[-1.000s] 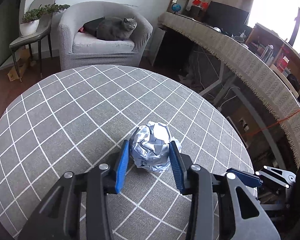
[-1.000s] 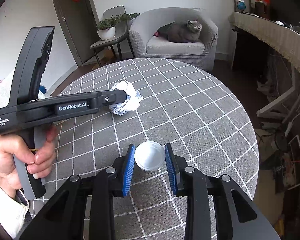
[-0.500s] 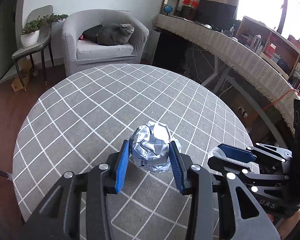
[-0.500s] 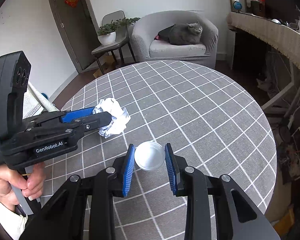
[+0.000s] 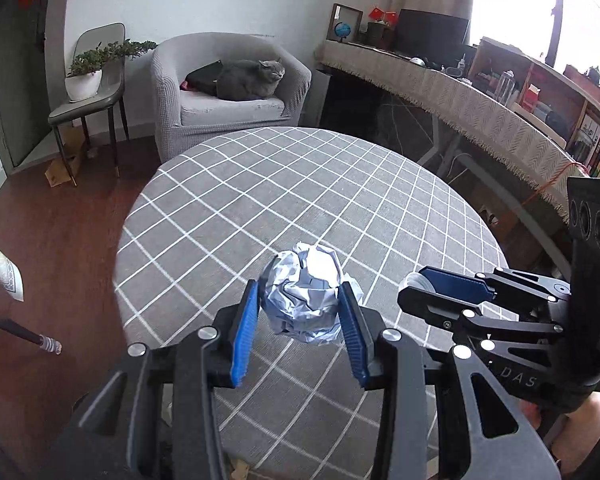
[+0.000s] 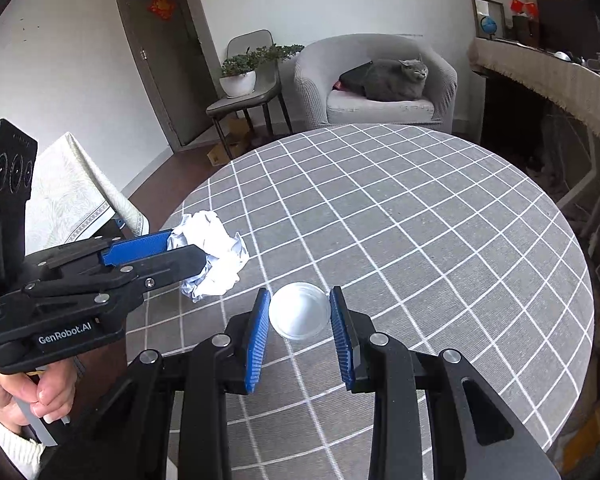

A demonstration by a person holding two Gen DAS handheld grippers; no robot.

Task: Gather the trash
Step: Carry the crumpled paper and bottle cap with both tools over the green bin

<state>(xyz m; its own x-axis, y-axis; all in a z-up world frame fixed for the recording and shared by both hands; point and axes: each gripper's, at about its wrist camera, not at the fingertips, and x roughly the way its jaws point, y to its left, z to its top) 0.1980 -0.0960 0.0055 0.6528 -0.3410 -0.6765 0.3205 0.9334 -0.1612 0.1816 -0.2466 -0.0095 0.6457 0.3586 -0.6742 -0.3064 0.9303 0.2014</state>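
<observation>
Left wrist view is showing the left gripper (image 5: 300, 320) clenching a paper ball (image 5: 306, 296) between its blue pads, lifted clear of the table (image 5: 300, 184). Right wrist view is showing the right gripper (image 6: 300, 320) grasping a white cup (image 6: 299, 315) the same way, with the left gripper's paper ball hanging just beside it.

Both pieces of trash are being carried, so the pick-up step looks finished and the haul to a bin is under way — no bin is showing in either view. The next move is calling for a steady squeeze on both items while the hands are swinging toward wherever the bin stands; the crumpled paper is looking soft enough to slip if the pads ease.

Against the earlier frames, both grippers are sitting farther back from the table — more floor is showing at the left, and the armchair with the cat (image 5: 248, 80) is appearing smaller. Both grips are unchanged.
</observation>
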